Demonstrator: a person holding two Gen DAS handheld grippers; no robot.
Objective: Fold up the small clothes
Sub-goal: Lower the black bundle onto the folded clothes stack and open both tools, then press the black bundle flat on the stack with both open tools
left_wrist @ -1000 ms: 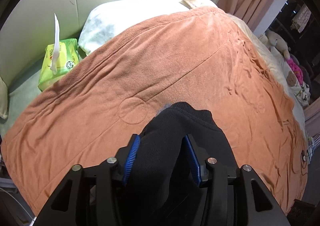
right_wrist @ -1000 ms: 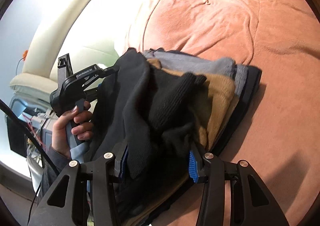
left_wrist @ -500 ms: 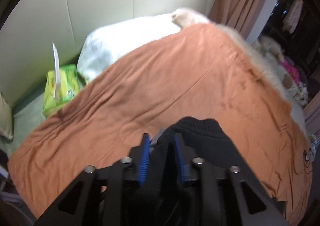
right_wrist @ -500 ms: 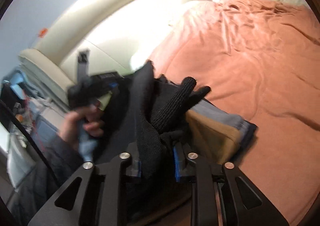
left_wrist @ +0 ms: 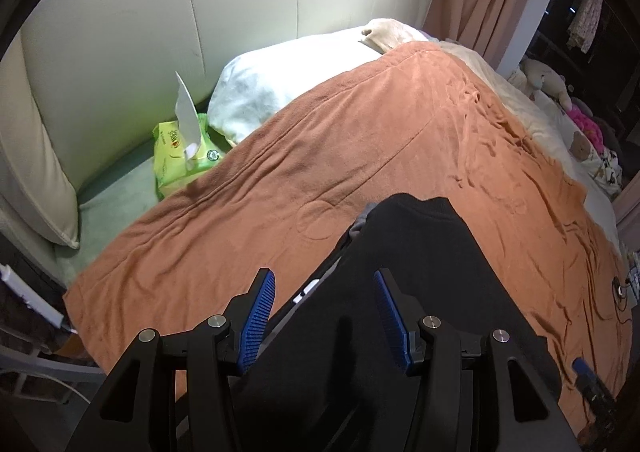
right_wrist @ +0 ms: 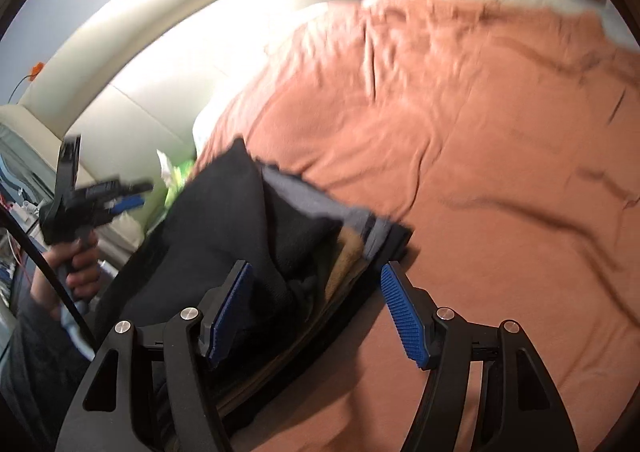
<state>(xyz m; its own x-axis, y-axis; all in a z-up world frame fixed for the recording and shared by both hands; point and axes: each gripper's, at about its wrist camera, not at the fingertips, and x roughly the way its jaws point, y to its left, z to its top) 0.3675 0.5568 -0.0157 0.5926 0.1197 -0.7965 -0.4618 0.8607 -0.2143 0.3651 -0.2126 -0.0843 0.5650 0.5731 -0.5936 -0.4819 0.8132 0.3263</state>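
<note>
Tissue pack (left_wrist: 182, 156): sits far left beside the white pillow (left_wrist: 288, 80), well clear of the work.
Left tongs (left_wrist: 324, 316): spread wide, gripping nothing; the black garment (left_wrist: 416, 252) lies between and beneath the pads, apparently let go so it settles.
Folded stack (right_wrist: 352, 240): grey, tan and dark layers on the orange blanket (right_wrist: 480, 132), the black garment on top.
Right tongs (right_wrist: 316, 312): also wide open, empty, straddling the stack's near edge, probably ready to square it.
</note>
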